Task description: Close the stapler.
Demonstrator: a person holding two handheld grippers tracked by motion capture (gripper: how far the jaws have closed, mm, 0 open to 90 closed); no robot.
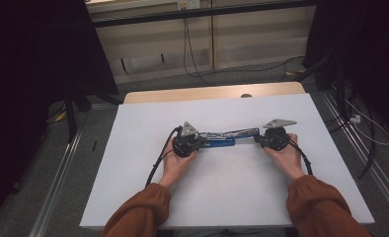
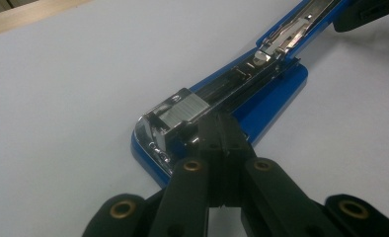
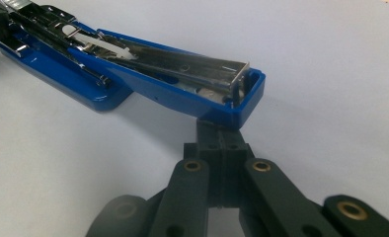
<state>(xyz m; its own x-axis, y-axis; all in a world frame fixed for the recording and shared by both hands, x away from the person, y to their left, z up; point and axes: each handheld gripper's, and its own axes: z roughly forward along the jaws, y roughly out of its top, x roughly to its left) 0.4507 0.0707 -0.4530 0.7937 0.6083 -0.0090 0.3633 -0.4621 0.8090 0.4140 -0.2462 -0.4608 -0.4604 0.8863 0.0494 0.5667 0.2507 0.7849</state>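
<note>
On the white table (image 1: pixel 148 163) in front of you lies a blue stapler (image 1: pixel 222 138), folded wide open, and you have a gripper at each end of it. From above, your left gripper (image 1: pixel 195 139) sits at the stapler's left end, your right gripper (image 1: pixel 259 138) at its right end, and both hands rest low on the white surface, palms turned inward toward one another. Your rust-coloured sleeves (image 1: pixel 138 212) come in from the near edge.

Look along your left gripper (image 2: pixel 221 129) now: its jaws are pressed together, tips right up against the metal staple magazine (image 2: pixel 182 109) where it sits over the blue base (image 2: pixel 276 96). Whether they pinch a part of the stapler or just touch it, you cannot tell from here. The base lies flat on the table and the magazine runs away to the upper right.

Switch to your right gripper (image 3: pixel 221 132): jaws clenched together here too, tips meeting the end wall of the stapler's blue top cover (image 3: pixel 192 94), which is swung open with its hollow side up and a metal channel (image 3: pixel 192 61) showing inside. That cover end rides a little above the table, its shadow beneath it. Whether the closed tips clamp the plastic or only butt against it is not clear
</note>
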